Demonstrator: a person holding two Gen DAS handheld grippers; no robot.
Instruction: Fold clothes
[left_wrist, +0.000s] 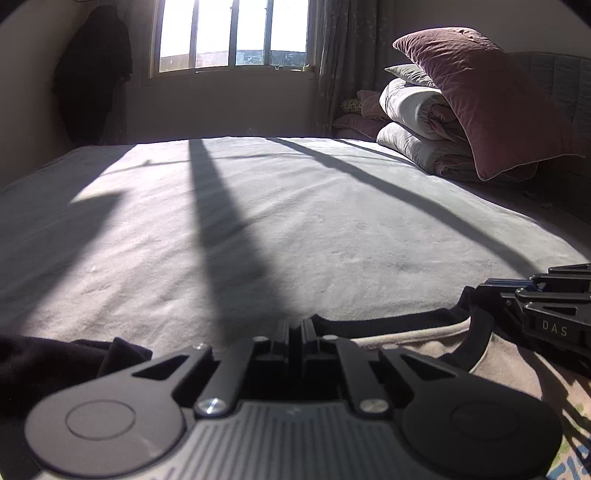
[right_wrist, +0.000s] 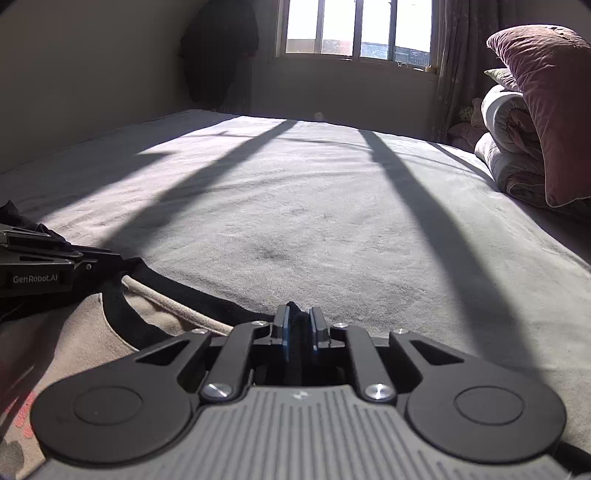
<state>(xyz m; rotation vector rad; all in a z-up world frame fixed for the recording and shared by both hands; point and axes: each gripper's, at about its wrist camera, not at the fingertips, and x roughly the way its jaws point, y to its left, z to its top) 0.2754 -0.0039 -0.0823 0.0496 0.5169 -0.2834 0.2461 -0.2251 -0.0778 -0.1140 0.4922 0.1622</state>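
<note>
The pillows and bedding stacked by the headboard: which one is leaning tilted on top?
The big maroon velvety pillow. It leans tilted against the pale folded quilt, whose rolls lie flat; a small greenish-grey pillow peeks out behind it.

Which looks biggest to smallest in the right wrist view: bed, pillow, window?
1. Bed, fills most of the view.
2. Pillow, partly cut off at the edge.
3. Window, top cut off and farthest away, so its real size is unsure.
</note>
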